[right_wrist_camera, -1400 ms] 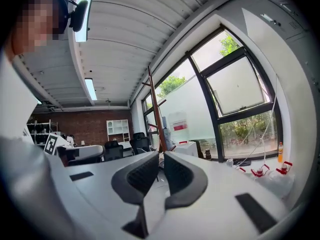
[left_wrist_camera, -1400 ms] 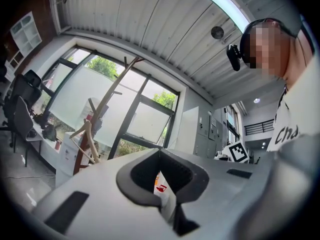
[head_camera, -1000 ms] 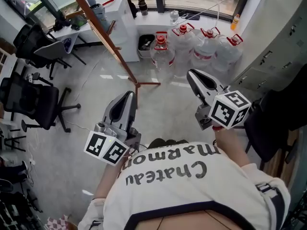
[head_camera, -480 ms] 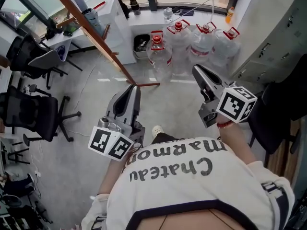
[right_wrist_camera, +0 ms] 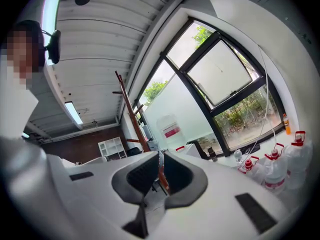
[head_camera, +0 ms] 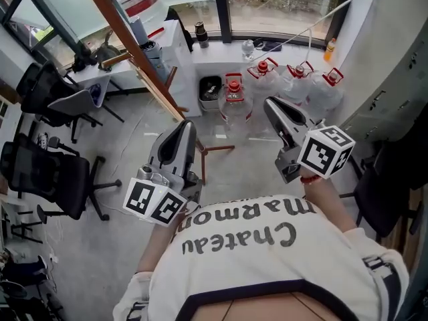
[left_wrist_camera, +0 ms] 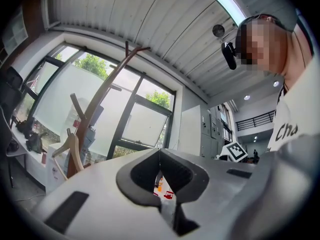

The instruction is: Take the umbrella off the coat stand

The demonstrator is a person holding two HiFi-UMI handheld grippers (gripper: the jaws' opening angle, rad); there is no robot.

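Wooden coat stand [head_camera: 164, 92] | grey-blue umbrella [head_camera: 142, 37] probably hanging there | left gripper [head_camera: 186, 127], right gripper [head_camera: 271, 104] closed, empty

Four large clear water jugs [head_camera: 234, 102] with red caps are grouped on the grey floor [head_camera: 110, 239] at upper centre, below the window sill. A black bin [head_camera: 210, 89] is set just left of them, beside a white cabinet [head_camera: 179, 42]. Two black office chairs [head_camera: 47, 172] are seen along the left edge. An orange bottle [head_camera: 330, 31] is stood on the sill at upper right, and grey lockers [head_camera: 394, 85] are lined along the right edge.
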